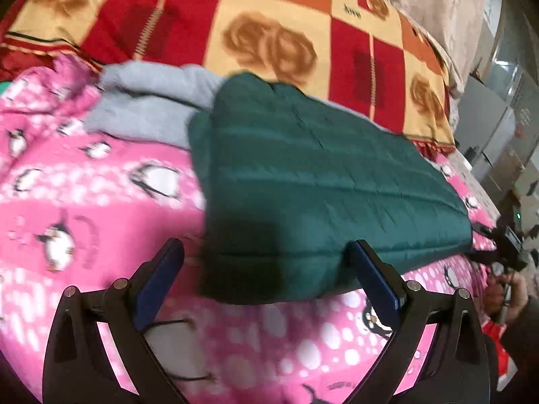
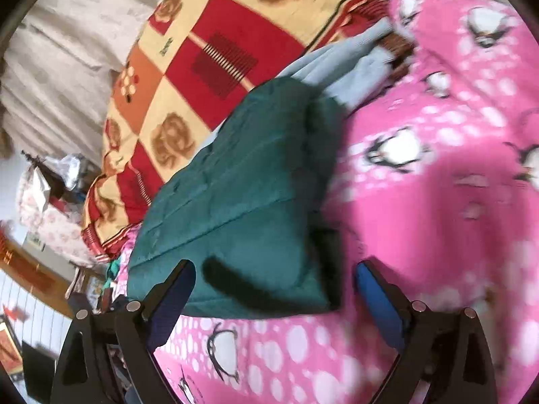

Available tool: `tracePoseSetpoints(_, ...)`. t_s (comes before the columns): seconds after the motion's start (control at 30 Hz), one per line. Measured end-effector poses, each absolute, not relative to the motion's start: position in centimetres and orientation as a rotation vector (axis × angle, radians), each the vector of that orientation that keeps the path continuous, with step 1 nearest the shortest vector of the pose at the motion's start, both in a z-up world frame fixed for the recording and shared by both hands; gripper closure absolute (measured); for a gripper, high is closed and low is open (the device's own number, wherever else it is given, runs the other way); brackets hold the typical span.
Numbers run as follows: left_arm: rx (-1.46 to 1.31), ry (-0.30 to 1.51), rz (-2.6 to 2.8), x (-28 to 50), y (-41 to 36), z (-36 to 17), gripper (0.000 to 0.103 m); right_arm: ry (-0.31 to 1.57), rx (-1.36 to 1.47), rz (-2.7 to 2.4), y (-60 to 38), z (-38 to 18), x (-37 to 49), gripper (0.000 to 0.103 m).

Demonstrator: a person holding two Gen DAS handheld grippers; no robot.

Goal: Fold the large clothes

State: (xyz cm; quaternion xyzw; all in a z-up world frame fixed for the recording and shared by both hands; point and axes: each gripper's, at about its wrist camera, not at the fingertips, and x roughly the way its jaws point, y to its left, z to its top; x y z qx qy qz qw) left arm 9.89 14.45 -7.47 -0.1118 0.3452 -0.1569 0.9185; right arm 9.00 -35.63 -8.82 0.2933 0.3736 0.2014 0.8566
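A dark green quilted jacket [image 1: 323, 181] lies folded into a long flat rectangle on a pink penguin-print blanket [image 1: 84, 202]. It also shows in the right wrist view [image 2: 242, 195]. My left gripper [image 1: 266, 262] is open and empty, its blue-padded fingers standing just above the jacket's near edge. My right gripper [image 2: 274, 286] is open and empty, also over the jacket's near end. A grey garment [image 1: 148, 101] lies bunched behind the jacket; it shows in the right wrist view [image 2: 340, 64] too.
A red, orange and cream checked blanket [image 1: 269, 27] covers the far part of the bed. A beige cover [image 2: 67, 50] lies beyond it. The person's hand [image 1: 505, 296] with the other gripper shows at the right edge. Room clutter [image 2: 50, 185] stands past the bed's edge.
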Motion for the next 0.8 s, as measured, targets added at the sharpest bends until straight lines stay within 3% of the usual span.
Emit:
tracePoseSetpoints(0.13, -0.211, 0.722, -0.331, 10.6, 12.7, -8.1, 0.003, 0.796, 0.569, 0.458, -33.5, -8.8, 11.1, 0.012)
tracePoseSetpoints(0.2, -0.218, 0.715, -0.332, 10.4, 12.6, -7.9, 0.006, 0.776, 0.531, 0.461, -33.4, -8.5, 11.1, 0.026)
tracePoseSetpoints(0.27, -0.215, 0.700, -0.353, 9.8, 12.6, -7.4, 0.025, 0.756, 0.491, 0.460, -33.0, -7.9, 10.7, 0.048)
tracePoseSetpoints(0.33, -0.210, 0.692, -0.373, 9.1, 12.7, -6.7, 0.035, 0.735, 0.454, 0.476, -32.9, -7.2, 10.2, 0.058)
tracePoseSetpoints(0.73, -0.186, 0.700, -0.479, 2.7, 11.9, -5.6, 0.037, 0.750, 0.407, 0.567, -34.8, -5.5, 6.0, 0.061)
tracePoseSetpoints(0.8, -0.187, 0.717, -0.441, 2.8, 12.1, -6.3, 0.038, 0.775, 0.396, 0.540, -34.8, -6.0, 6.2, 0.057)
